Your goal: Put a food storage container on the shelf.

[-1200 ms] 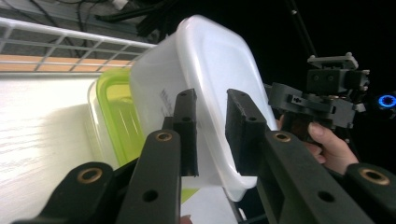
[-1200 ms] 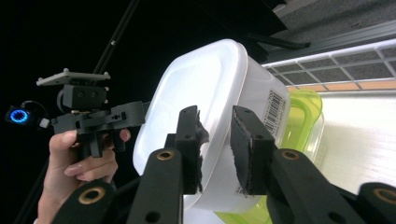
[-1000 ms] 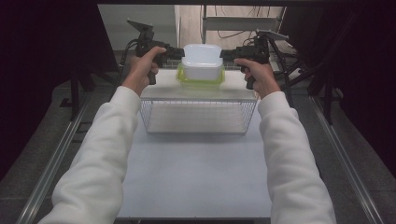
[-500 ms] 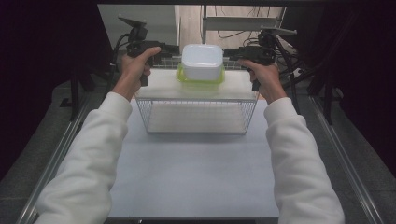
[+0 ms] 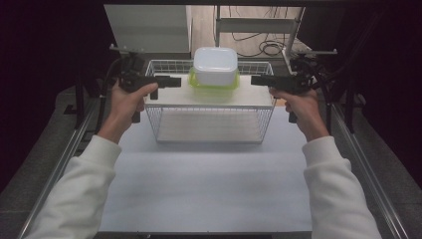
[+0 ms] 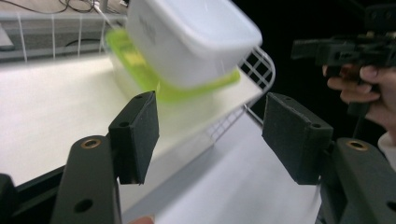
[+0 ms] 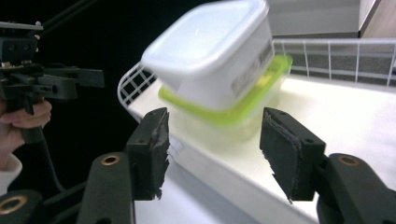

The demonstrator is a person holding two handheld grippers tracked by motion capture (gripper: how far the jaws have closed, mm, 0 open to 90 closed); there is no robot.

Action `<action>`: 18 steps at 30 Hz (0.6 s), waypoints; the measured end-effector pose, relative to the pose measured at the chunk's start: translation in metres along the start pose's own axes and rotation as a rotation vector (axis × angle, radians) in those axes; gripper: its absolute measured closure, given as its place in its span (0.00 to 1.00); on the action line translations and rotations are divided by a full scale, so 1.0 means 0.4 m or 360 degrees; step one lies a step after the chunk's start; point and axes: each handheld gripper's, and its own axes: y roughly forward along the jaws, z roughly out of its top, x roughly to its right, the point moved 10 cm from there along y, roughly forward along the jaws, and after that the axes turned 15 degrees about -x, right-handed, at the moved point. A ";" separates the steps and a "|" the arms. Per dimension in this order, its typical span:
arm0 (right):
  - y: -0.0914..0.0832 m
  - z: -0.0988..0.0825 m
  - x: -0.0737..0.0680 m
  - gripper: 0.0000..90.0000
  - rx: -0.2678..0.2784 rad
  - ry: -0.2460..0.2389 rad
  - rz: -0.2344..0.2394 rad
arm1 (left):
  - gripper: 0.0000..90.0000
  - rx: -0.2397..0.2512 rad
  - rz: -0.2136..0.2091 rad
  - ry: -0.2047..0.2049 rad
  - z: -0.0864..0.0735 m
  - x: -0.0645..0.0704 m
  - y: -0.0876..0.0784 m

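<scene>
A white tub [image 5: 215, 65] sits stacked on a clear container with a green lid [image 5: 214, 86], on the white board atop a wire rack [image 5: 209, 124]. My left gripper [image 5: 176, 81] is left of the stack and my right gripper [image 5: 255, 79] is right of it, both apart from it and pointing inward. Both sets of jaws have just been opening and have nothing between them. The left gripper view has its open gripper [image 6: 210, 135] below the tub [image 6: 187, 37]. The right gripper view has its open gripper [image 7: 212, 149] short of the tub [image 7: 215, 51] and green lid [image 7: 243, 109].
The wire rack stands at the far middle of a white table [image 5: 209, 189]. Metal rails [image 5: 74, 149] run along both table sides. A white panel [image 5: 149, 25] and cables lie behind the rack. The other hand's gripper [image 6: 322, 49] appears in the left gripper view.
Both grippers have let go of the stacked containers and drawn outward to either side. Their jaws have opened. The stack now rests on the rack's top board.
</scene>
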 end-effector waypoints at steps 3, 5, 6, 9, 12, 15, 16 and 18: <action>-0.009 -0.056 -0.006 0.42 -0.0026 -0.0041 -0.0023 | 0.40 -0.0019 0.0040 0.0039 -0.056 0.008 0.001; -0.010 -0.094 -0.009 0.40 -0.0040 -0.0067 -0.0030 | 0.40 -0.0032 0.0053 0.0074 -0.103 0.018 0.006; -0.011 -0.119 -0.009 0.39 -0.0054 -0.0087 -0.0056 | 0.39 -0.0045 0.0071 0.0089 -0.123 0.019 0.010; -0.008 -0.181 -0.011 0.36 -0.0071 -0.0131 -0.0103 | 0.38 -0.0076 0.0106 0.0110 -0.185 0.017 0.027; 0.001 -0.243 -0.011 0.34 -0.0101 -0.0163 -0.0129 | 0.38 -0.0090 0.0097 0.0095 -0.240 0.011 0.044; 0.013 -0.313 -0.006 0.32 -0.0122 -0.0163 -0.0128 | 0.37 -0.0142 0.0123 0.0102 -0.300 0.000 0.071; 0.017 -0.327 -0.005 0.32 -0.0124 -0.0158 -0.0116 | 0.37 -0.0160 0.0135 0.0103 -0.323 -0.004 0.082; 0.028 -0.367 0.001 0.32 -0.0149 -0.0155 -0.0122 | 0.35 -0.0185 0.0135 0.0107 -0.351 -0.009 0.097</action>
